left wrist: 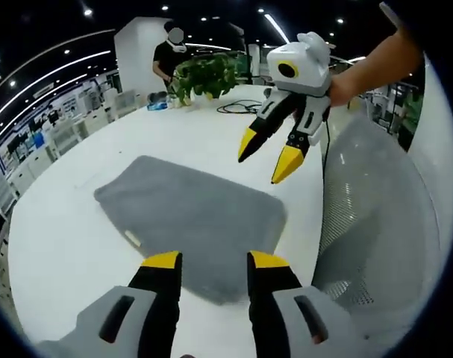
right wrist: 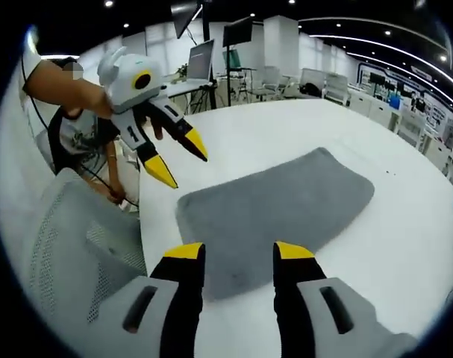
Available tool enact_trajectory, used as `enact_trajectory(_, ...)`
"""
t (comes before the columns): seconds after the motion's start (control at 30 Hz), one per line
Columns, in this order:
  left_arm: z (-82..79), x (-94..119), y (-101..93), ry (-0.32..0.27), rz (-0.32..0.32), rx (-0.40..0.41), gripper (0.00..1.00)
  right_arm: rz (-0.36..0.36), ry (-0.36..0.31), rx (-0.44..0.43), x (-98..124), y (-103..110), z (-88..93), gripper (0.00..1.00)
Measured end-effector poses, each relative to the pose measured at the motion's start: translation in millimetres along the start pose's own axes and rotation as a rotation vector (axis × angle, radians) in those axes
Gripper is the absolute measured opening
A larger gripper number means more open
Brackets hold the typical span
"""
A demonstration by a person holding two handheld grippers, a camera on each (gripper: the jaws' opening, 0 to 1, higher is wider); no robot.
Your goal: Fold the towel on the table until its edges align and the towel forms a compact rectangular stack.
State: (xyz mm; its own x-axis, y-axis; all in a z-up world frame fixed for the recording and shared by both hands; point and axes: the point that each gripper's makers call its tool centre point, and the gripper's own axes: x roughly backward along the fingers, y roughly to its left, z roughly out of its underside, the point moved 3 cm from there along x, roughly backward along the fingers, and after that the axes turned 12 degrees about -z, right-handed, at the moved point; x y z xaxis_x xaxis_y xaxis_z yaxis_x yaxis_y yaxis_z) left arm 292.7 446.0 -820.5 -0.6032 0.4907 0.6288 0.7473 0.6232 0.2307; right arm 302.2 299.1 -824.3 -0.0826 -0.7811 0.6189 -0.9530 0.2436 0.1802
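Left gripper view: the grey, plush rectangular towel [left wrist: 192, 220] lies flat and unfolded on the round white worktop [left wrist: 62, 246], near its front edge. The left tongs [left wrist: 210, 261], yellow-tipped, stand parted and empty over the towel's near edge. The right tongs [left wrist: 267, 158] hang above the towel's right side, spread and empty. Right gripper view: a grey mesh chair [right wrist: 69, 246] stands beside the worktop's edge.
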Motion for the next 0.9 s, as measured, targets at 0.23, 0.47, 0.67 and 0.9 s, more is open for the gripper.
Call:
enact_trajectory(0.23, 11.7, -6.5, -12.5, 0.037, 0.044, -0.047, 0.36, -0.020, 0.055, -0.006, -8.5, 5.6, 19.8, 0.37)
enact_trajectory(0.47, 31.3, -14.9, -16.1, 0.077, 0.068, -0.047, 0.36, -0.036, 0.115, 0.027, -19.6, 6.7, 31.9, 0.38)
enact_trajectory(0.67, 42.9, -21.4, -18.0, 0.115, 0.088, -0.069, 0.36, -0.040, 0.147, 0.041, -27.1, 6.7, 38.4, 0.37)
enact_trajectory(0.9, 53.6, -32.1, -15.0, 0.148, 0.081, -0.052, 0.35, -0.042, 0.231, 0.095, -40.0, 2.8, 55.0, 0.36)
